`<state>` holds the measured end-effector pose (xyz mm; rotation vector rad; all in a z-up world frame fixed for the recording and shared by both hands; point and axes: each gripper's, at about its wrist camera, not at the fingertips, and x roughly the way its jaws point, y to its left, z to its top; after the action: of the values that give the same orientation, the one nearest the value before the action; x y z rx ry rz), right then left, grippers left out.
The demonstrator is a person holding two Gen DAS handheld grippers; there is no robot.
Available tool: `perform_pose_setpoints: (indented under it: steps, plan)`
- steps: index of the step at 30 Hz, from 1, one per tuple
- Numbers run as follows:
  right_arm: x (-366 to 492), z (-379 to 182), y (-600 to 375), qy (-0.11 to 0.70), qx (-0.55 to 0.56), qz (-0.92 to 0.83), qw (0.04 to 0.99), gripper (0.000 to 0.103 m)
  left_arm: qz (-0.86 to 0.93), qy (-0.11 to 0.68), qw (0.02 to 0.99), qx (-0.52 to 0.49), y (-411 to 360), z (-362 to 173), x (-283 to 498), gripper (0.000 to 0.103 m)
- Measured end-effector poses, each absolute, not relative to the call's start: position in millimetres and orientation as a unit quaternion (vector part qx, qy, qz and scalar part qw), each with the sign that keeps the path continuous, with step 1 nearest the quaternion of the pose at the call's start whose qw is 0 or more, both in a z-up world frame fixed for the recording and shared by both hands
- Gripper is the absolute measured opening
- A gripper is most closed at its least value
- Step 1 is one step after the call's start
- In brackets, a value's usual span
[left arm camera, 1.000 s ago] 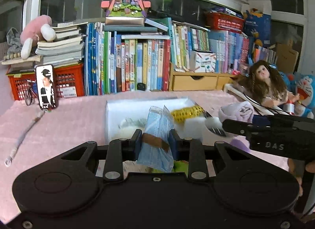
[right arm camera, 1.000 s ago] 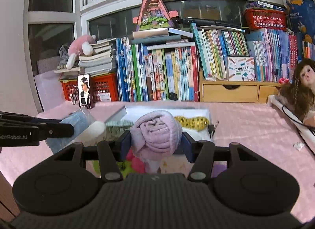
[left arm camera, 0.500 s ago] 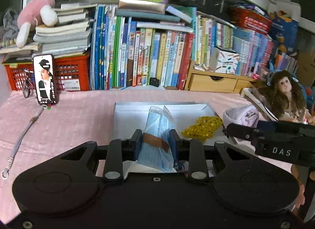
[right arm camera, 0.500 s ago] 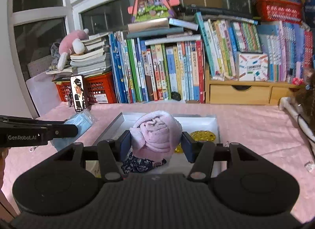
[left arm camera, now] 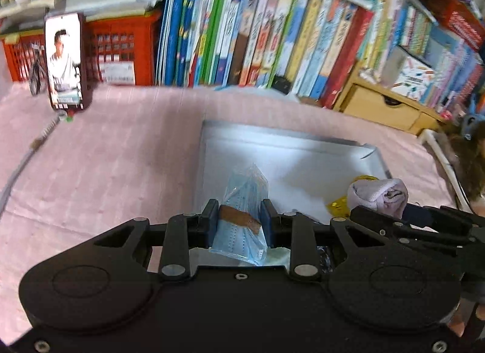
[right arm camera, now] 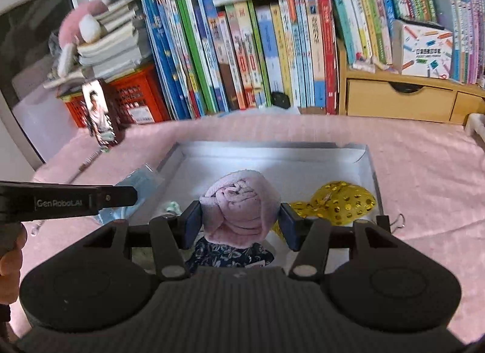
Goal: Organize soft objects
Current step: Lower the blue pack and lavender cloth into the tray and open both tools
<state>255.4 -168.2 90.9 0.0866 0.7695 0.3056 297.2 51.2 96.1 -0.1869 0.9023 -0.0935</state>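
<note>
Pink cloth (right arm camera: 424, 171) covers the work surface, and on it sits the white tray (right arm camera: 371, 171) that we read as the collection point for the soft items.

We hold two items above it. Our left gripper (left arm camera: 239, 222) is pressed together on the blue mask pack (left arm camera: 242, 201), a bagged bundle bound with a brown band; it hangs over the tray's near left corner. Our right gripper (right arm camera: 241, 221) pinches the rolled pink towel (right arm camera: 239, 204) at a partly spread width, the pads bearing on both flanks of the roll, which hangs over the middle of the tray.

Status, as we judge it: partly done. The gold sequin item (right arm camera: 336, 201) already lies in the tray on its right side. A dark floral cloth (right arm camera: 227, 254) lies under the towel at the near edge; we cannot tell how fully it sits inside. A pale greenish item (right arm camera: 171, 207) shows near the tray's left wall, too hidden to identify. Remaining: set down the mask pack and the towel in the free far half of the tray, then release.

Beyond the tray, a phone (left arm camera: 64, 60) stands propped on the cloth at far left, before a red crate (left arm camera: 121, 52). A row of upright books (right arm camera: 248, 49) fills the back, with a wooden drawer unit (right arm camera: 400, 99) to their right and a pink plush toy (right arm camera: 83, 24) on stacked books at left.
</note>
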Motion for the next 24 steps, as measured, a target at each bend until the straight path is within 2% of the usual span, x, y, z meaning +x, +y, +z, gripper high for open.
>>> perform_pose_setpoints:
  steps: [24]
  plan:
    - [302,65,-144,0.436,0.003,0.121,0.892,0.061,-0.036,0.472,0.877,-0.082,51,63,338,0.029]
